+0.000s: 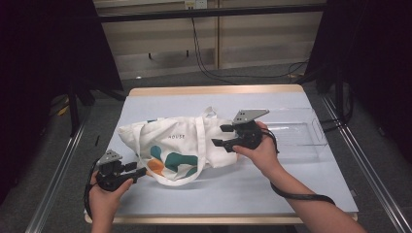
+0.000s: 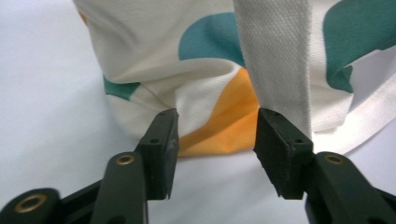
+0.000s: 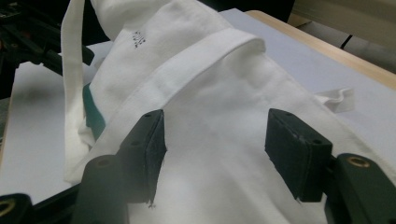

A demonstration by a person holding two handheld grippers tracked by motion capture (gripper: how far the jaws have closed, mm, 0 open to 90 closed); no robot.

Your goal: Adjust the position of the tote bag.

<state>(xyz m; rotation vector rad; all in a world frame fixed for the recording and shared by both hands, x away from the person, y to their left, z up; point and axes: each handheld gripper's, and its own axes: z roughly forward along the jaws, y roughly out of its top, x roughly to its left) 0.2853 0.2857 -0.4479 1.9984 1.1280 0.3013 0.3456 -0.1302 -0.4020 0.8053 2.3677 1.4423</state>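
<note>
Nearest us, our left claw (image 1: 141,171) sits spread at the tote bag (image 1: 170,145)'s orange corner, gripping nothing. Our right claw (image 1: 219,135) hangs spread above its white far end. Both look let go, leaving the bag lying flat mid-worktop (image 1: 243,184).

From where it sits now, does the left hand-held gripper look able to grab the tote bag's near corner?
Probably yes: the left hand-held gripper has open jaws facing the tote bag, with bare table between.
</note>
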